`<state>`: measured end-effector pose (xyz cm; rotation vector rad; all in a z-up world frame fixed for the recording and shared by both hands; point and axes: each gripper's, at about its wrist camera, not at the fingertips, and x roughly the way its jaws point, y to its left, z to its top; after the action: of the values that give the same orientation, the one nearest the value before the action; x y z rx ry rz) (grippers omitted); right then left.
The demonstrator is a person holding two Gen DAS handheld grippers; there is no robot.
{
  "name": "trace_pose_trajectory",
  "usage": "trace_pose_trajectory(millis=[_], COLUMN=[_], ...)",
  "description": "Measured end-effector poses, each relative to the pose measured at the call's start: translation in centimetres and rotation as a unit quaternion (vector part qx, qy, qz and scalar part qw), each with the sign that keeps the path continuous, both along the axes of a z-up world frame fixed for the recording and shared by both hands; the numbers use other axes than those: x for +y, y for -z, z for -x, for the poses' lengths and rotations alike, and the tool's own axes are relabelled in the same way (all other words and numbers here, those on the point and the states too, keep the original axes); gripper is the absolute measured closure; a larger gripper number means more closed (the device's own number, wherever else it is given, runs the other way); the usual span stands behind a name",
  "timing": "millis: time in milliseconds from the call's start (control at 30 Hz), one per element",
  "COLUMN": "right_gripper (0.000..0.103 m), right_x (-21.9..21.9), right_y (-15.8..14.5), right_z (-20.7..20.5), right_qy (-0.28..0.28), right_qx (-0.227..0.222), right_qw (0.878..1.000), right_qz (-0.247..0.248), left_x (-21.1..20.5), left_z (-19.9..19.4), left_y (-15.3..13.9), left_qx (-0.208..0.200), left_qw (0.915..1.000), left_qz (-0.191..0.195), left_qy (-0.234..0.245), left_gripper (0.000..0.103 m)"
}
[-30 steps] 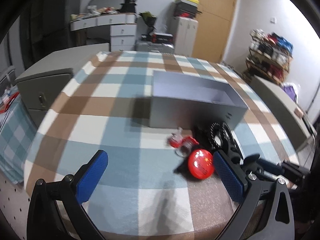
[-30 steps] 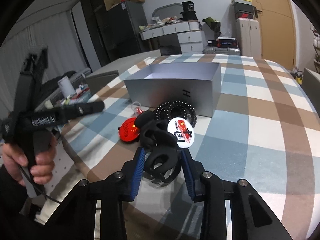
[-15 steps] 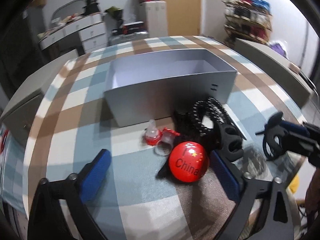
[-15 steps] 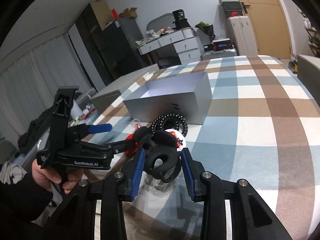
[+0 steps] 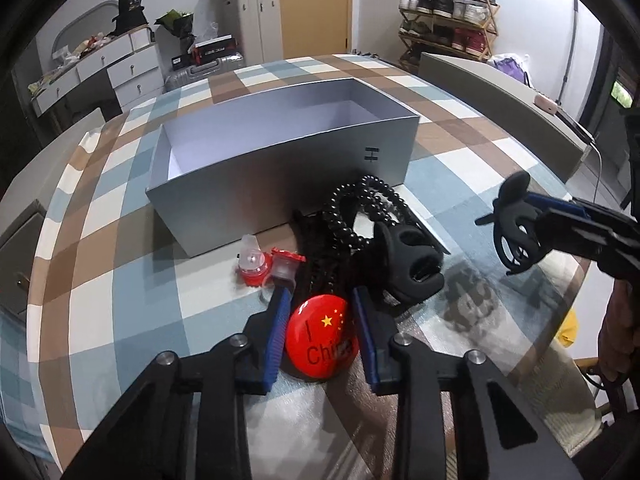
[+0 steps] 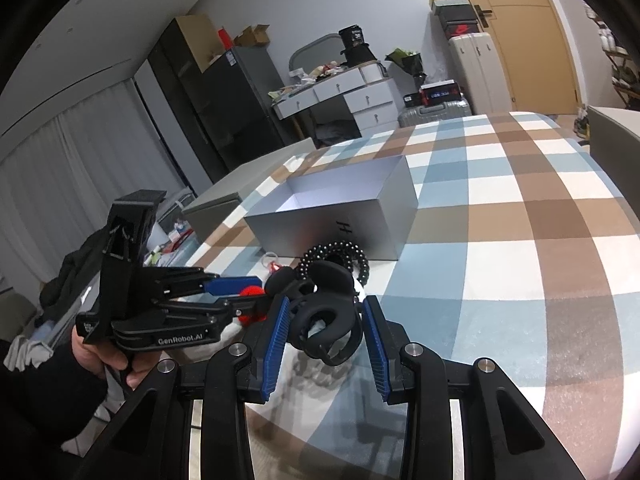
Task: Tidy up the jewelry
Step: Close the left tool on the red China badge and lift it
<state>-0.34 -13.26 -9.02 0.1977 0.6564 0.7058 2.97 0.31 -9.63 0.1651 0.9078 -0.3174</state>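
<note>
Both wrist views toward box [image 5: 280, 160]

We see the left gripper [image 5: 320, 320] closing around the red badge [image 5: 322, 340], which a second ago lay ahead of wide-spread jaws; its blue pads [image 5: 276, 340] now flank the badge right at its edges, in front of the grey box [image 5: 280, 184]. The left gripper has also rolled, so the box looks tilted the other way. The right gripper [image 6: 324, 332] has lifted the black hair claw [image 6: 326, 328] off the checked tablecloth [image 6: 520, 280], away from the pile before the box, and it hangs above the table
</note>
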Motion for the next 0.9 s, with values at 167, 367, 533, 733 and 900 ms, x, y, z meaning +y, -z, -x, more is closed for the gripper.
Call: trace_pose_trajectory(millis=[167, 367, 533, 733, 900], right_gripper=[0.067, 0.067, 0.067, 0.067, 0.067], right_x=[-0.1, 0.0, 0.1, 0.3, 0.4], right_y=[-0.5, -0.9, -1.0, -1.0, -1.0], right_z=[0.3, 0.5, 0.6, 0.8, 0.8], right_qy=[0.001, 0.002, 0.0, -0.001, 0.0], right_qx=[-0.01, -0.013, -0.014, -0.013, -0.014], right_qw=[1.0, 1.0, 1.0, 1.0, 1.0], right_qz=[0.0, -0.003, -0.004, -0.006, -0.006], left_x=[0.3, 0.2, 0.9, 0.4, -0.2], left_z=[0.4, 1.3, 1.6, 2.1, 1.4], left_y=[-0.6, -0.5, -0.2, 0.5, 1.3], left_qx=[-0.004, -0.013, 0.006, 0.004, 0.01], left_qw=[0.9999, 0.9999, 0.9992, 0.9995, 0.9998], left_qz=[0.013, 0.008, 0.025, 0.021, 0.008], left_qy=[0.002, -0.007, -0.032, -0.025, -0.015], left_gripper=[0.096, 0.096, 0.054, 0.047, 0.048])
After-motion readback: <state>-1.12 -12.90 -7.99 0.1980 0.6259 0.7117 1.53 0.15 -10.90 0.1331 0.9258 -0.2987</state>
